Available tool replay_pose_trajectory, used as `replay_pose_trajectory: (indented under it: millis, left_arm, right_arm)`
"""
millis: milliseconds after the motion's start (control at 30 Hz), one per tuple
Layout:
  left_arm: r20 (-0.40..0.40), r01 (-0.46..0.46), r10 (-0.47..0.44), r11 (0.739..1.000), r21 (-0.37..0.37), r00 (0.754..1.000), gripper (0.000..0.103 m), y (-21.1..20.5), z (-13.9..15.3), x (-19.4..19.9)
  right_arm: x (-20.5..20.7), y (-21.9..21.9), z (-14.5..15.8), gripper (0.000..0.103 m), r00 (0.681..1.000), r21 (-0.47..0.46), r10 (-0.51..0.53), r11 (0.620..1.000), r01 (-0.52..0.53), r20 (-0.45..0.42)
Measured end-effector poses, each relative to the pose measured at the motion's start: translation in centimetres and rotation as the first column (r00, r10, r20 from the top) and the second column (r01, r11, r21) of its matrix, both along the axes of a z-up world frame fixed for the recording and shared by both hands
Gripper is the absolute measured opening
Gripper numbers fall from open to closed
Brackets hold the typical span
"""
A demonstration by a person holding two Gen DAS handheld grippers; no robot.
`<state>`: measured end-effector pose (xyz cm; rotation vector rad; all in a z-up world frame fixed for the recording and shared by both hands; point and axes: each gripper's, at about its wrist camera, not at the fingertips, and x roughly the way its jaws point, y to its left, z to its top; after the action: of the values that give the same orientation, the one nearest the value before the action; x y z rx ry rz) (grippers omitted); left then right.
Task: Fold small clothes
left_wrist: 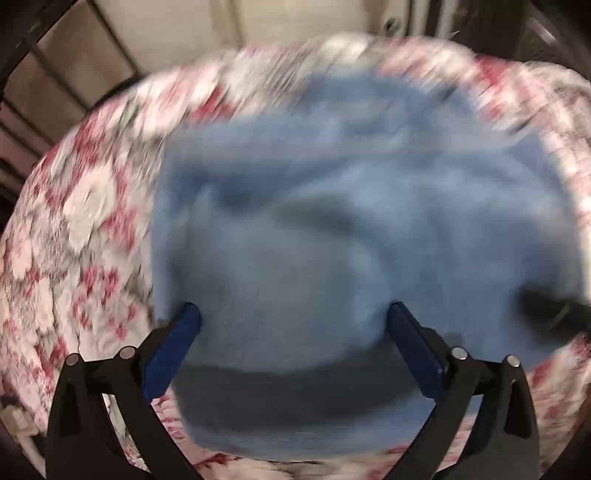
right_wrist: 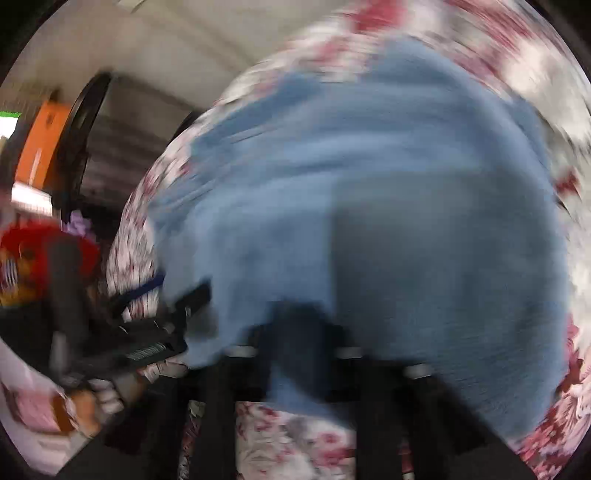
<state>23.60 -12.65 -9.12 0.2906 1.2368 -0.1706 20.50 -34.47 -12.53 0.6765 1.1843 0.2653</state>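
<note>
A light blue garment (left_wrist: 332, 206) lies rumpled on a floral cloth surface (left_wrist: 85, 221); both views are motion-blurred. My left gripper (left_wrist: 293, 314) is open, its blue-padded fingers (left_wrist: 177, 343) spread just over the garment's near part. In the right wrist view the same garment (right_wrist: 369, 206) fills the frame and drapes over my right gripper (right_wrist: 306, 350), whose fingertips are hidden under the cloth. The left gripper also shows in the right wrist view (right_wrist: 166, 295) at the garment's left edge.
The floral cloth (right_wrist: 288, 439) covers the whole work surface. Beyond its far edge are pale panels (left_wrist: 184, 33). In the right wrist view an orange object (right_wrist: 40, 144) and a red item (right_wrist: 22, 254) stand off to the left.
</note>
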Motion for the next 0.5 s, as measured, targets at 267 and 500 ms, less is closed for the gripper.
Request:
replay_pose_trajectory:
  millis: [267, 500]
  left_arm:
    - [0.014, -0.173, 0.177, 0.974, -0.146, 0.984, 0.098, 4.7, 4.5, -0.1]
    - [-0.030, -0.027, 0.030, 0.994, 0.105, 0.999, 0.099, -0.3, -2.0, -2.4]
  right_arm:
    - [-2.6, -3.7, 4.7, 0.007, 0.983, -0.048, -0.151, 0.986, 0.157, 0.101]
    - [-2.9, 3.4, 0.7, 0.031, 0.997, -0.088, 0.068, 0.994, -0.070, -0.025]
